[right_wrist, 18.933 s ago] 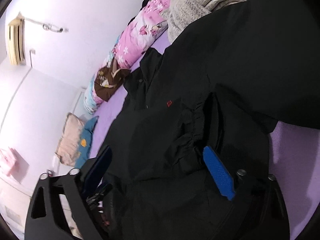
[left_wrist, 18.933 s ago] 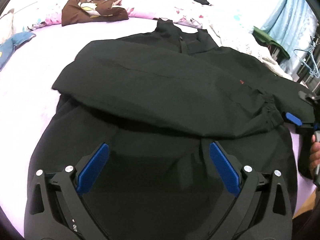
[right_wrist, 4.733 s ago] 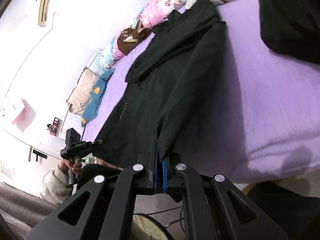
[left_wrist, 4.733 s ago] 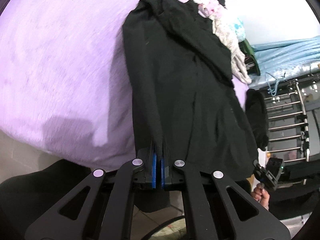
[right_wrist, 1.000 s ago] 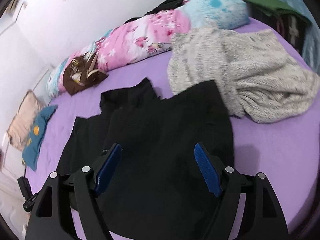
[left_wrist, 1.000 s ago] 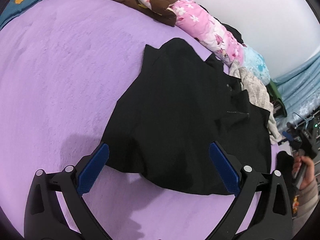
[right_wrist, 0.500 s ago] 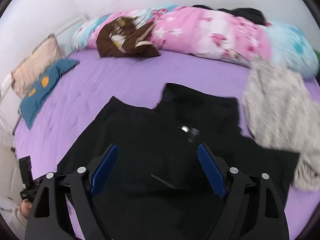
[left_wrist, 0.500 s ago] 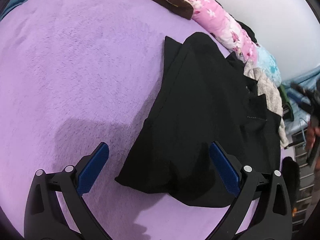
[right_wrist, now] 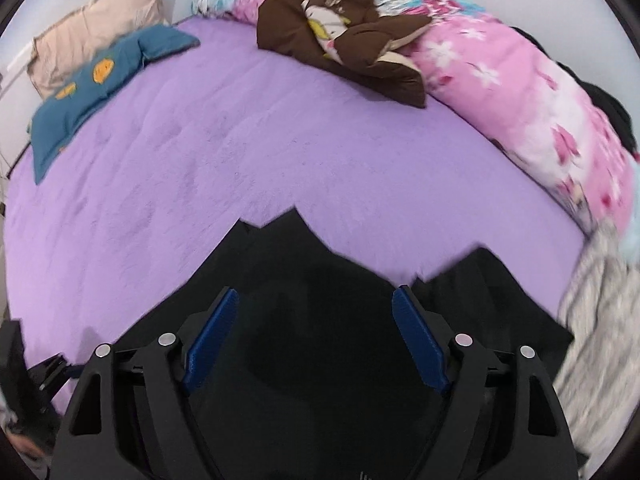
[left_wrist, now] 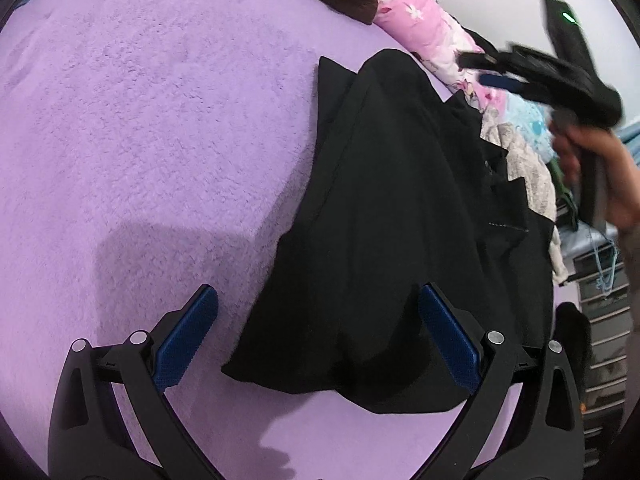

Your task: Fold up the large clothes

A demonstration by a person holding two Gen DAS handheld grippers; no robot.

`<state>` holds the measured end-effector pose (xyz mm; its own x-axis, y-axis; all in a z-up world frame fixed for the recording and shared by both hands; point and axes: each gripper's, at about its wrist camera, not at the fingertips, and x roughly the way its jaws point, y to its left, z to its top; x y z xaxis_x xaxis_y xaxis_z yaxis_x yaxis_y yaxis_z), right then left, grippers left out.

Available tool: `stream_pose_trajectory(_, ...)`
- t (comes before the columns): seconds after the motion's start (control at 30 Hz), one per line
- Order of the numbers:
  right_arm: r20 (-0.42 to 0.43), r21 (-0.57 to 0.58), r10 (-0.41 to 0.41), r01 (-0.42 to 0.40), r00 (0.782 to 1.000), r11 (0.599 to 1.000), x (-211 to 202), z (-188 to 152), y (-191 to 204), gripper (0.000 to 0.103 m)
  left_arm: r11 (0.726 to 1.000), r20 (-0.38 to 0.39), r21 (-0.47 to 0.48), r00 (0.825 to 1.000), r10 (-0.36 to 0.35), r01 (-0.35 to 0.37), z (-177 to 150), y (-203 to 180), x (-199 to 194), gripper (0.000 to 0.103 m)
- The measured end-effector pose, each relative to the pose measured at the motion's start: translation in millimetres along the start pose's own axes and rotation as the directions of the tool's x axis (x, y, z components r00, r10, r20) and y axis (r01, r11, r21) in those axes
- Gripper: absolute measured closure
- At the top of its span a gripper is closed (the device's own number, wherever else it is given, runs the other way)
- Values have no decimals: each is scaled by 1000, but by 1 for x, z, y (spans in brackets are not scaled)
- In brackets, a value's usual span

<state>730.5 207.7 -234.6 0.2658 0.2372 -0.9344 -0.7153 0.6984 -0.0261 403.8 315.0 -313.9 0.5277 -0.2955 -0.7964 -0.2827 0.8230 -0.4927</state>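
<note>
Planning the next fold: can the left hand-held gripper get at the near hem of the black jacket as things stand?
Probably yes. The left hand-held gripper is open, empty and angled down over the black jacket, whose near hem lies flat on the purple blanket between its fingers with nothing lying over it.

A folded jacket lies on a bed cover, toward the right side of the bed in the left wrist view. Along the far edge of the bed lies a long rolled quilt, with a cushion resting on its left end. At the far left corner a flat pillow lies in front of a second pillow. To the right of the jacket, touching its edge, sits a heap of knitwear, just before the quilt's right end.
</note>
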Motion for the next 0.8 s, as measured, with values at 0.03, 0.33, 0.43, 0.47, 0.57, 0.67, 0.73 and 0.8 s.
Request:
stream_pose_trajectory(0.03,-18,5,4,-4,1000,1000,9,8,-1,27,1000,-7,-3,1000,-2,2,0,1,2,6)
stream_pose_trajectory(0.33,-163,-4,99,-100,982,995,65,36,-3,49,999,-29,-34,999,-36,35,2,4,6,6)
stream_pose_trajectory(0.43,-184,-28,87,-94,979,995,76,38,-3,51,999,-35,-36,999,-42,41,3,6,6,6)
stream_pose_trajectory(0.47,-190,-29,96,-104,977,994,78,40,-4,57,998,-36,-37,998,-42,41,3,6,6,6)
stream_pose_trajectory(0.57,-204,-47,120,-132,972,990,80,42,-2,91,999,-38,-34,999,-37,36,4,5,7,6)
stream_pose_trajectory(0.67,-217,-79,145,-165,965,983,77,43,3,100,999,-42,-35,998,-37,35,5,4,10,6)
stream_pose_trajectory(0.73,-209,-83,174,-195,962,977,70,47,4,100,999,-43,-37,998,-39,38,5,6,9,6)
stream_pose_trajectory(0.8,-183,-99,188,-208,965,973,59,51,5,101,999,-42,-36,998,-40,39,5,5,9,6)
